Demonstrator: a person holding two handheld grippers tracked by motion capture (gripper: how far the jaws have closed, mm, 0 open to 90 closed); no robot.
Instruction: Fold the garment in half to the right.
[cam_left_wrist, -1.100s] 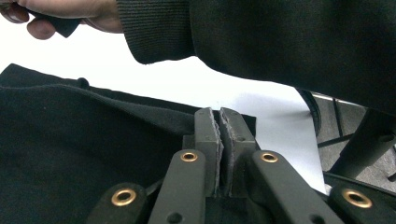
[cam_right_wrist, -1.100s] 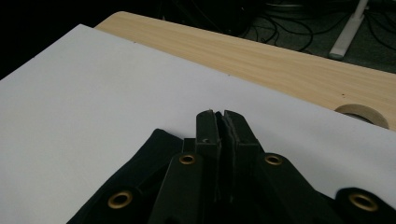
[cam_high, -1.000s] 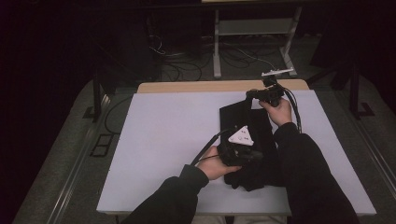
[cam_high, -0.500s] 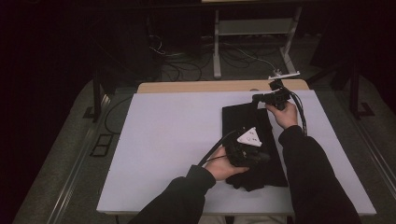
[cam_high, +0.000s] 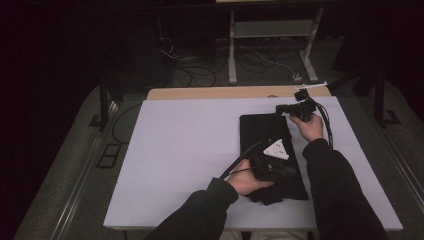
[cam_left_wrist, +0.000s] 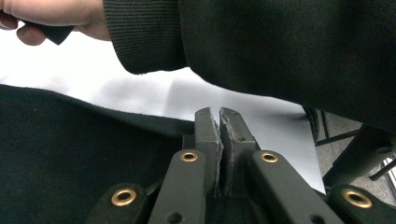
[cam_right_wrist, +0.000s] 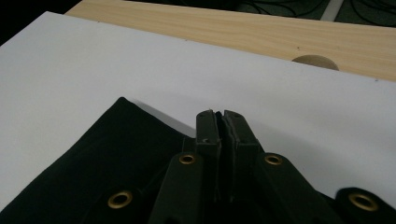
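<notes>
Found the left tongs (cam_left_wrist: 219, 116) pressed shut, pads together, tips resting just over the edge of a black rectangular fabric cloth (cam_high: 262, 132). Saw no fabric between those tips; could not tell whether a fold was pinched lower down. Found the right tongs (cam_right_wrist: 222, 119) likewise closed, tips poised at the cloth's far edge, with nothing visibly clamped.

Placed the cloth on the right half of the white-topped bench (cam_high: 190, 150), long axis running from the near edge toward the far edge, near end rumpled, far end flat. Put the left tongs at that rumpled near end and the right tongs at the far right corner, so one at each end of the long axis.

Noted a black knitted sleeve (cam_left_wrist: 280, 46) just beyond the left tongs, and a pale wooden strip (cam_right_wrist: 280, 32) along the bench's far edge.

Judged the coming move to hinge on that lengthwise spread: cloth directly under both tips, neither hand nearer overall.
</notes>
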